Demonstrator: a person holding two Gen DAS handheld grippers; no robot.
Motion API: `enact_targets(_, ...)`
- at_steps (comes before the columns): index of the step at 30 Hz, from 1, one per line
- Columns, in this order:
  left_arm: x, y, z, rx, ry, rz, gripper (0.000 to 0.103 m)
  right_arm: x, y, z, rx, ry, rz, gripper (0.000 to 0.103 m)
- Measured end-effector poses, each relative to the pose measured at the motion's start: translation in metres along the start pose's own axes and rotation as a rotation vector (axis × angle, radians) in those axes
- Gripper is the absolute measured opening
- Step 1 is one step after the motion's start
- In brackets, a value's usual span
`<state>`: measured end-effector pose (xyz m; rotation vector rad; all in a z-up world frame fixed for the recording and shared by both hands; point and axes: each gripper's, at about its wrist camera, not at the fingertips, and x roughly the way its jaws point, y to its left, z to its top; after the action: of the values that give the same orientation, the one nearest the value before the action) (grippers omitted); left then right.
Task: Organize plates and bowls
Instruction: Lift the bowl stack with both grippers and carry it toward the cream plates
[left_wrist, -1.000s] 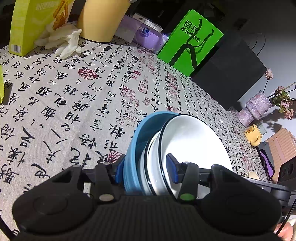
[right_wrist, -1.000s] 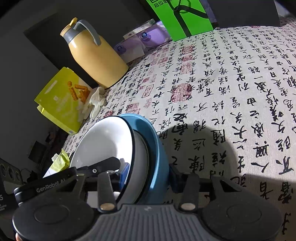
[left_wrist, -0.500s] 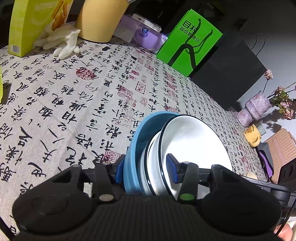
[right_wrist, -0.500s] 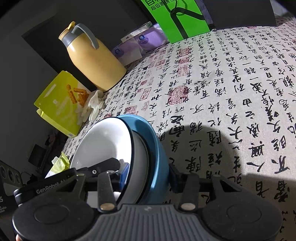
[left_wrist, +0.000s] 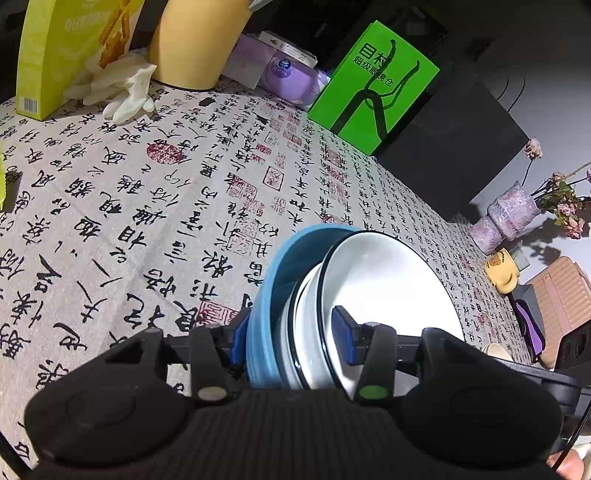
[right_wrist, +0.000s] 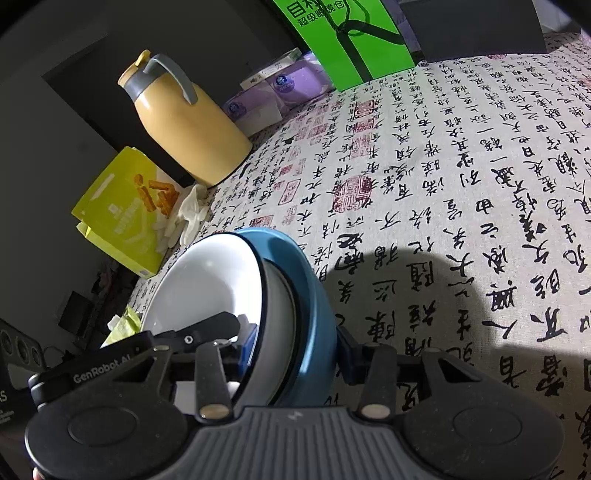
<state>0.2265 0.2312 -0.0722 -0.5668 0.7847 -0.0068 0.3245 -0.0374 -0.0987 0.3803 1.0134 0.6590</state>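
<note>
A nested stack of bowls is held on edge above the tablecloth. It has a blue bowl (left_wrist: 267, 295) on the outside and white black-rimmed bowls (left_wrist: 388, 288) inside. My left gripper (left_wrist: 290, 332) is shut on the stack's rim, one pad on the blue wall and one inside the top white bowl. In the right wrist view the same blue bowl (right_wrist: 312, 295) and white bowl (right_wrist: 207, 284) sit between the pads of my right gripper (right_wrist: 295, 349), which is shut on the opposite rim. The left gripper (right_wrist: 155, 350) shows there at lower left.
A calligraphy tablecloth (left_wrist: 147, 192) covers the table. At the far edge stand a yellow jug (right_wrist: 188, 133), a yellow-green snack box (right_wrist: 125, 210), white gloves (left_wrist: 122, 88), purple tissue packs (left_wrist: 284, 70), a green bag (left_wrist: 373, 88) and a black box (left_wrist: 454, 147). A vase (left_wrist: 509, 218) and yellow mug (left_wrist: 500, 269) are at right.
The right wrist view has drifted slightly over the table. Both grippers keep the same hold on the bowl stack.
</note>
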Motion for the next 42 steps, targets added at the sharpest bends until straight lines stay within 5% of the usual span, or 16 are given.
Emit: enact_targets(42, -0.015, -0.036, -0.008, 0.044, -0.022, -0.010, 0.047, -0.039, -0.009, -0.004, 0.010, -0.055, 0.008, 0.043)
